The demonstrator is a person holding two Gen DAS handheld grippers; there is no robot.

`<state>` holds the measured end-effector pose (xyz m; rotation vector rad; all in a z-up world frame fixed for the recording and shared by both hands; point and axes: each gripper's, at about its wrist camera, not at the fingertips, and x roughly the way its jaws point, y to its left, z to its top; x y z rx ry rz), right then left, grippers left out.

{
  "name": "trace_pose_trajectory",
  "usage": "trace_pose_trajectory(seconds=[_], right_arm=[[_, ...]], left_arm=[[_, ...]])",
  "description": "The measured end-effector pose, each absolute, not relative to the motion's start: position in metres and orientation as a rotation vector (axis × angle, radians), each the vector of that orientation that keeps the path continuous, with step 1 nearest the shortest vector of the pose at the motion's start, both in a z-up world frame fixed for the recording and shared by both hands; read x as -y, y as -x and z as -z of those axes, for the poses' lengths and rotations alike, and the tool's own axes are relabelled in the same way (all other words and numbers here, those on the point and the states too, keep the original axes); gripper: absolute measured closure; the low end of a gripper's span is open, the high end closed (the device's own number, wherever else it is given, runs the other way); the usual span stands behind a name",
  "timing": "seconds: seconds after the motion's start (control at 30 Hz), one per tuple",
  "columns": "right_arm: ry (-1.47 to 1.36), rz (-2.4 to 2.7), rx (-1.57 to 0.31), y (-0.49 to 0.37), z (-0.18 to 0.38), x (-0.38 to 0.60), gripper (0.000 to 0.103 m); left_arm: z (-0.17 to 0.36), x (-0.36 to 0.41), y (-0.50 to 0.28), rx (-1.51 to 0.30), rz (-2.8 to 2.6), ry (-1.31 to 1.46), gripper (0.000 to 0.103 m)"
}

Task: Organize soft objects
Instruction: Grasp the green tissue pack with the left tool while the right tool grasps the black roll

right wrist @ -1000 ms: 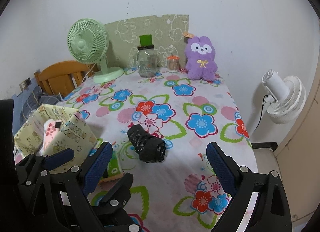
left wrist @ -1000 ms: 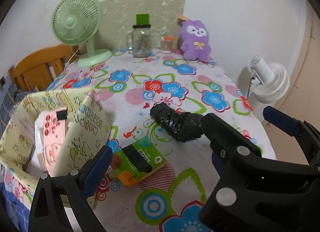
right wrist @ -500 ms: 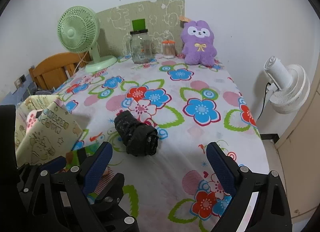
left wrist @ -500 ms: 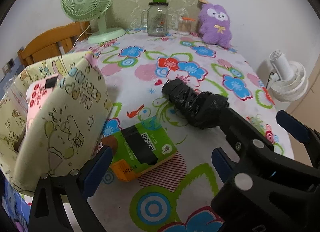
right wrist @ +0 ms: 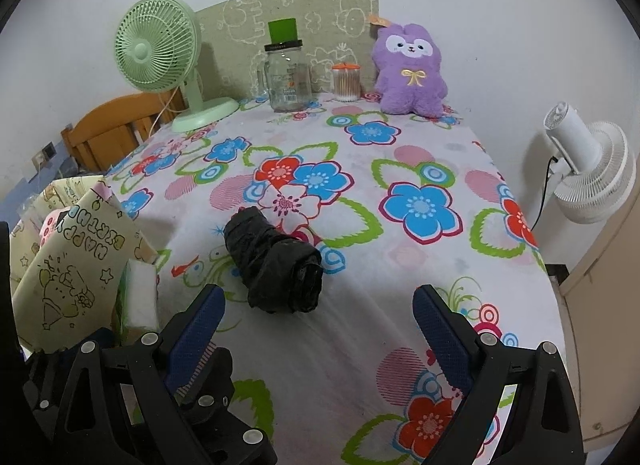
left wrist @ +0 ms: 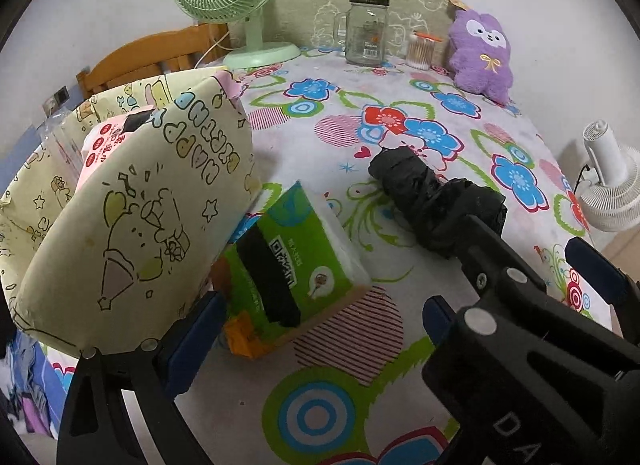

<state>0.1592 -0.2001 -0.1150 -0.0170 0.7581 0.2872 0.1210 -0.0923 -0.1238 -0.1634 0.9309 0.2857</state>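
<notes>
both grippers' fingers are spread wide, holding nothing. the left gripper (left wrist: 320,329) hovers over the green tissue pack (left wrist: 292,265) beside the yellow fabric bag (left wrist: 132,217) at the surface's (right wrist: 400,265) left edge. the right gripper (right wrist: 318,325) faces the black roll (right wrist: 276,265).

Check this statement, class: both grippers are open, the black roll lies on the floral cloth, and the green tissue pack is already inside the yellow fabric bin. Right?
One slip. The green tissue pack is not inside the yellow fabric bin; it sits on the floral cloth beside it, as the left wrist view shows. The rest stands.
</notes>
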Motion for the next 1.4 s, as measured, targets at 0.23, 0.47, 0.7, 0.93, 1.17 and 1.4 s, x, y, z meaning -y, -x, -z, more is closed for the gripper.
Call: trace_pose_trajectory(seconds=[0.23,0.47,0.7,0.93,1.17,1.4], right_arm=[[0.035,-0.285,-0.755,-0.154,0.116,0.2,0.006],[0.028,-0.272,-0.767,-0.152,0.12,0.203,0.006],[0.036,-0.258,-0.784,-0.158,0.123,0.205,0.006],[0.046,-0.278,-0.791,-0.168,0.126,0.205,0.006],[0.047,-0.295,-0.795,-0.177,0.126,0.204,0.006],[0.042,-0.312,-0.806,-0.186,0.127,0.2,0.006]], left_arm=[[0.13,0.091,-0.114,-0.977,-0.297,0.206,0.003],[0.133,0.093,-0.113,-0.974,-0.29,0.187,0.003],[0.136,0.094,-0.125,-0.966,-0.27,0.161,0.004],[0.139,0.093,-0.135,-0.954,-0.245,0.153,0.006],[0.135,0.095,-0.142,-0.924,-0.214,0.132,0.028],[0.133,0.093,-0.152,-0.937,-0.171,0.098,0.03]])
